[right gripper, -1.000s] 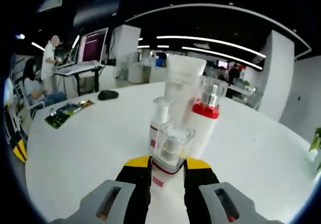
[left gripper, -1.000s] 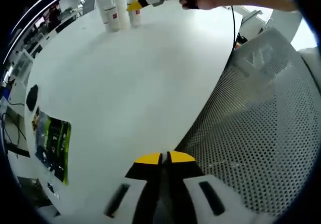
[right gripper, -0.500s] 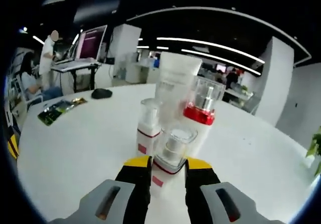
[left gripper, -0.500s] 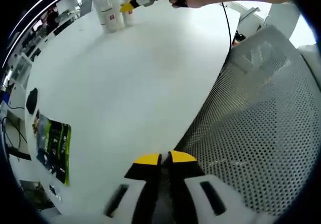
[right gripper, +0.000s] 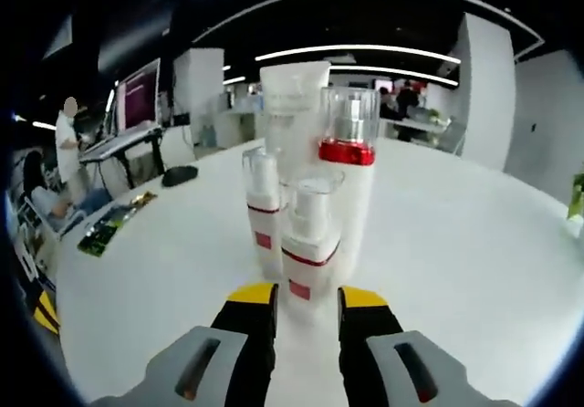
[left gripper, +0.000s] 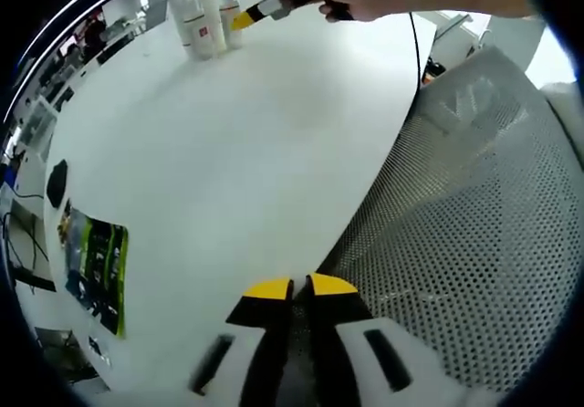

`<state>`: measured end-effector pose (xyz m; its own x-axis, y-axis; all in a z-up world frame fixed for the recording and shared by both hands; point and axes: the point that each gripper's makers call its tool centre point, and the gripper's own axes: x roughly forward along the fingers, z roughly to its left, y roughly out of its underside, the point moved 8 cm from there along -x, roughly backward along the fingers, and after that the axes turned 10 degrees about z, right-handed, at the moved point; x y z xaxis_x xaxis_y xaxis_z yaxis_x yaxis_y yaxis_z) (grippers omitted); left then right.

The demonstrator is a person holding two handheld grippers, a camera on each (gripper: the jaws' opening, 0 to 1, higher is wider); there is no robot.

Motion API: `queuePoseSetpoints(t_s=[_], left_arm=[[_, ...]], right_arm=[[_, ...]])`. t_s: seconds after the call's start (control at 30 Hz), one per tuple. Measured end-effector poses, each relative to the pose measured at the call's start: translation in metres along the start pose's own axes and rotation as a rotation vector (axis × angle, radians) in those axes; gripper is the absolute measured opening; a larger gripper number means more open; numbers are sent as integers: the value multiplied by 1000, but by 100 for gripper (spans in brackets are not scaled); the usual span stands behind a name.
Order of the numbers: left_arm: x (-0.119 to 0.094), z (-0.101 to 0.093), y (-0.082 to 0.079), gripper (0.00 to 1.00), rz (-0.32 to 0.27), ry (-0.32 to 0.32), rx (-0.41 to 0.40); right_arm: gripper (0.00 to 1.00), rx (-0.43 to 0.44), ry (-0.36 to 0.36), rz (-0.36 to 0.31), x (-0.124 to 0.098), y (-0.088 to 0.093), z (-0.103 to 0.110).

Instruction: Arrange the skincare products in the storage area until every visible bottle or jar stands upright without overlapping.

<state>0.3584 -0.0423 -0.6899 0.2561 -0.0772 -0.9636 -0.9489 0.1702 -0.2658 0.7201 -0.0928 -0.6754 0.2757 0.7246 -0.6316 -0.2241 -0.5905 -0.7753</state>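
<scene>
Just ahead of the right gripper (right gripper: 306, 297), its jaws parted and empty, the small pump bottle (right gripper: 308, 235) stands upright, fronting the other bottles; the clenched left gripper (left gripper: 294, 288) lies well apart.

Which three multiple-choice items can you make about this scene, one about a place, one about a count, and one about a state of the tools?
1. Where do the skincare products stand?
A. on the white table
B. on the mesh chair
C. on the floor

2. How many product containers stand in the cluster in the right gripper view?
A. two
B. four
C. six

3. How is the right tool now?
A. shut on a bottle
B. open, just short of the front bottle
C. lying flat on the table

Answers:
1. A, the cluster stands upright on the white table.
2. B, two short bottles, a red-collared bottle and a white tube behind.
3. B, the yellow-tipped jaws stand apart, with the front bottle just beyond them, not gripped.
</scene>
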Motion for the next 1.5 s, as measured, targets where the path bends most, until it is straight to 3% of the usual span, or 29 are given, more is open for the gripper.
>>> queuePoseSetpoints(t_s=[0.1, 0.37, 0.6, 0.77, 1.03, 1.37, 1.5], left_arm=[[0, 0, 0, 5, 1, -1, 0], [0, 1, 1, 4, 0, 0, -2], [0, 1, 1, 4, 0, -1, -4], [-1, 0, 1, 4, 0, -1, -5], [0, 1, 1, 4, 1, -4, -8], [1, 1, 1, 4, 2, -6, -10], [1, 1, 1, 4, 2, -7, -10]], right_arm=[[20, -9, 13, -14, 2, -5, -1], [18, -1, 23, 26, 5, -6, -5], [19, 89, 29, 45, 11, -9, -7], [19, 211, 67, 60, 13, -6, -3], [19, 273, 104, 76, 15, -4, 2], [19, 307, 105, 83, 20, -6, 5], [24, 321, 96, 81, 21, -6, 5]])
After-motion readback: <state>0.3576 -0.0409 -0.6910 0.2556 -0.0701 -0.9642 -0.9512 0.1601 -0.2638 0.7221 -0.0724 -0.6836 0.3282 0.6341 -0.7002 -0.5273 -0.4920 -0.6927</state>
